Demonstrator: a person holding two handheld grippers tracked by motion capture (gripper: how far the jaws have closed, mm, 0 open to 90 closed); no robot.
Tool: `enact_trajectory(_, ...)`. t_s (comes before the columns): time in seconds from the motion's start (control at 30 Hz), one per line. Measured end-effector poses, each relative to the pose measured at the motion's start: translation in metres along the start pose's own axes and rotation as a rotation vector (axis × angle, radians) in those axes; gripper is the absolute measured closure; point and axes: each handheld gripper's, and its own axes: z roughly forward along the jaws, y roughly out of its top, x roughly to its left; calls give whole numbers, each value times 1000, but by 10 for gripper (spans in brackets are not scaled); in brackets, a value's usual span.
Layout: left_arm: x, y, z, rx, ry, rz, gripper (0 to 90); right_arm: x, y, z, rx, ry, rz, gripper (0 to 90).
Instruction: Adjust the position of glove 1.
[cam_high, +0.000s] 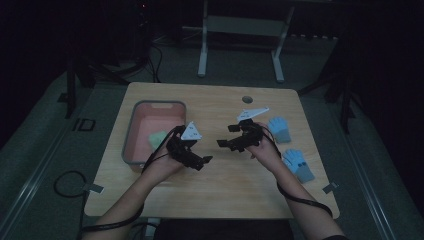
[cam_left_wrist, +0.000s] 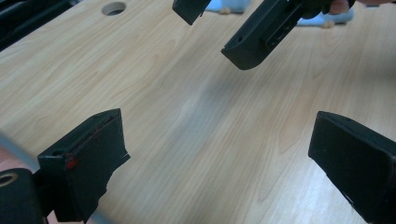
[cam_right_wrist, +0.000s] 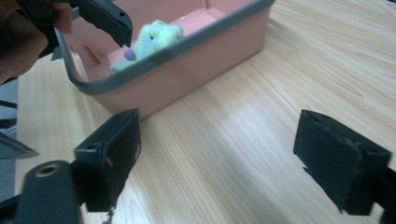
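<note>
A pink bin (cam_high: 131, 131) with a grey rim stands on the left of the wooden table (cam_high: 225, 185). A pale green soft item (cam_high: 157, 139) lies inside it, also seen in the right gripper view (cam_right_wrist: 152, 38) behind the bin's rim (cam_right_wrist: 187, 46). Two light-blue soft items (cam_high: 279, 129) (cam_high: 298, 164) lie on the table's right side. My left gripper (cam_high: 202, 161) and right gripper (cam_high: 226, 136) hover face to face over the table's middle. Both are open with nothing between their jaws, as the left gripper (cam_left_wrist: 219, 163) and right gripper (cam_right_wrist: 224, 161) show in their own views.
A round hole (cam_high: 247, 99) sits near the table's far edge, also in the left gripper view (cam_left_wrist: 113, 8). Cables trail from both grippers off the near edge. A metal frame (cam_high: 240, 30) stands on the dark floor beyond the table.
</note>
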Motion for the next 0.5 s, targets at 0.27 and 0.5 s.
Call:
enact_trajectory(0.27, -13, -2, 17, 4, -64, 12, 57, -6, -20, -16, -5, -21, 19, 141)
enact_trajectory(0.5, -27, -9, 39, 21, -100, 40, 56, -8, -44, -23, 18, -37, 24, 140)
